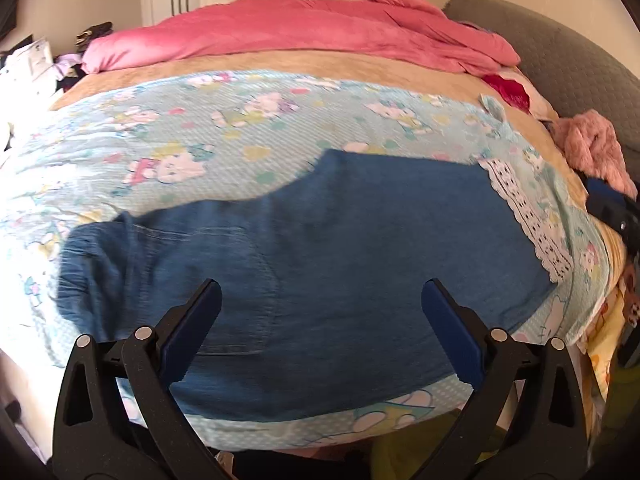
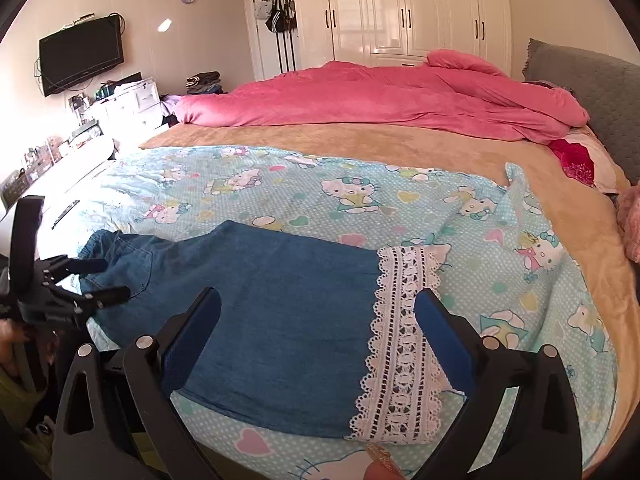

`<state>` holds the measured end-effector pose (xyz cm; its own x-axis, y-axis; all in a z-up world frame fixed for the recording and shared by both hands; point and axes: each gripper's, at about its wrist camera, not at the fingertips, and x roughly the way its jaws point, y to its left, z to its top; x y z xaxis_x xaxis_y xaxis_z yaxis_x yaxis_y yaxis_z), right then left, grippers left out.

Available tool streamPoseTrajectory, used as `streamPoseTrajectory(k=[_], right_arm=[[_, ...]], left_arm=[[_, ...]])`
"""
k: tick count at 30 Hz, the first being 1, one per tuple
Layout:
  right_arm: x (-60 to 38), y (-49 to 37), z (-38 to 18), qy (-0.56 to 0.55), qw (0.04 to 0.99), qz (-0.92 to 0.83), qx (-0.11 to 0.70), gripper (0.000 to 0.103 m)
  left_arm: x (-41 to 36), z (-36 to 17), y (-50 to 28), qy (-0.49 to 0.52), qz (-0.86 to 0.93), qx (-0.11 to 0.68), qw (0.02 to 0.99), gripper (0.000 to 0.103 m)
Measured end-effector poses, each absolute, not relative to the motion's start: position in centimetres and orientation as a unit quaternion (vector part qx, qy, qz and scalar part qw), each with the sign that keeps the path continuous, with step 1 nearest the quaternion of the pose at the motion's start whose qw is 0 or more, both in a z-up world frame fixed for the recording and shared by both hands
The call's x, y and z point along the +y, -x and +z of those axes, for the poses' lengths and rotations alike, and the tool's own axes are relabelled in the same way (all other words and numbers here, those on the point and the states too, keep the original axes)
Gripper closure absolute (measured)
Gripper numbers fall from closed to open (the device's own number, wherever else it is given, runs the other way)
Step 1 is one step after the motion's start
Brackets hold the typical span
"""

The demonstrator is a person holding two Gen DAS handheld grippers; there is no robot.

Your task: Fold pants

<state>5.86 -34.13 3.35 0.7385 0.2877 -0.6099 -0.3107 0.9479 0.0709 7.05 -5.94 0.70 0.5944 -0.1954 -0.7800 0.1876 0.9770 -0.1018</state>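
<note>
The denim pants [image 2: 280,312] lie flat on the cartoon-print sheet [image 2: 304,196] of the bed, so the edges are easy to reach. The left gripper [image 1: 320,292] and the right gripper [image 2: 318,300] hover over them, both with jaws apart and empty, probably ready for a fold.

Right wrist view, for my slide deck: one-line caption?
Open right gripper above denim pants with lace hem on cartoon-cat sheet; left gripper at waistband.
</note>
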Motion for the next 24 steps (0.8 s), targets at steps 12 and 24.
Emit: streamPoseTrajectory(k=[12,24], right_arm=[[-35.0,-6.9,-5.8,0.035,0.870,0.141,0.472,0.006],[-37.0,-5.7,-2.8,-0.005,0.898,0.145,0.416,0.006]], left_arm=[[-9.9,-4.8,-8.1,-0.034,-0.138,0.492,0.859,0.009],[-9.8,-2.9,-8.1,-0.033,-0.144,0.480,0.865,0.009]])
